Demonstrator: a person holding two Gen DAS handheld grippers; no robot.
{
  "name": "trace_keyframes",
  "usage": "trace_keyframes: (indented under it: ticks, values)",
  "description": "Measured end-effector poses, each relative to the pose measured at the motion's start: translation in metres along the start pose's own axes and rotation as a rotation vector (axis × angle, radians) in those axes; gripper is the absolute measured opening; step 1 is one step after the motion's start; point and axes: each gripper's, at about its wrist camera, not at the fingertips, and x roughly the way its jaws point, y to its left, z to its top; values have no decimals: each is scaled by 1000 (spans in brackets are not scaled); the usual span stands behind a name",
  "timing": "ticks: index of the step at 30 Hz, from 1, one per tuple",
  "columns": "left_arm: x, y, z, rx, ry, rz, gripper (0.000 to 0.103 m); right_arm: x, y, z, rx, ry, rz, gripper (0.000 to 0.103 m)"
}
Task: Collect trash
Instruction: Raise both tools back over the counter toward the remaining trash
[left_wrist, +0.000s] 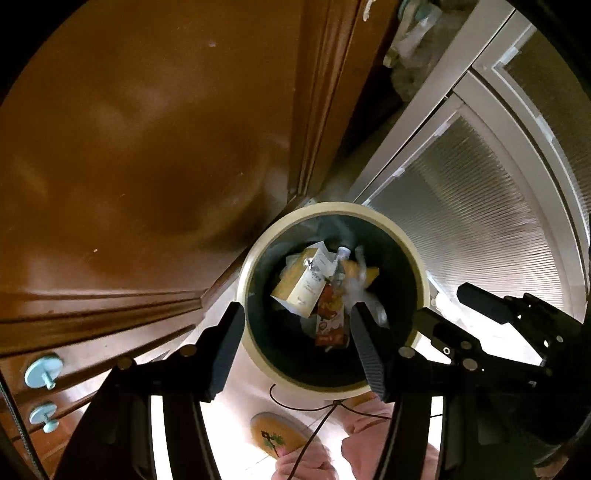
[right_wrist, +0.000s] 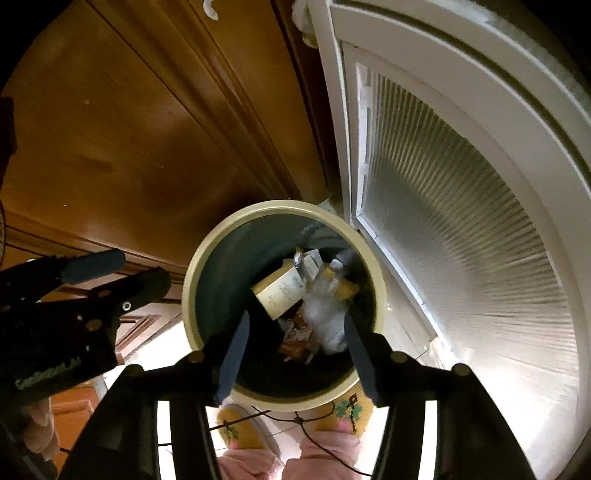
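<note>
Both grippers, left (left_wrist: 297, 345) and right (right_wrist: 291, 352), are hovering directly above the bin (left_wrist: 258, 354), fingers apart, holding nothing.

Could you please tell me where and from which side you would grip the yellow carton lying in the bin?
I would probably grip the yellow carton across its flat faces, at its raised top end, coming straight down through the bin's open mouth. It lies tilted on top of the other trash, and the bin's walls block any sideways approach.
</note>
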Motion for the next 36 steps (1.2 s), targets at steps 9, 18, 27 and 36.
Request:
trace_keyframes:
  ticks: [9,18,27,36]
  values:
    - [-45,-6,-5,-20,-4,-16,58,-37,4,-4,32,-3,22,54]
    - [-166,-9,-14,-12,-57,-74,58,-141,35,-4,66,-14,66,54]
    - [-325,-8,-12,56,-216,-126,59,-286,80,7,21,-164,63,54]
    - [-462,-4,-15,135,-373,-172,70,-415,109,15,19,-328,42,54]
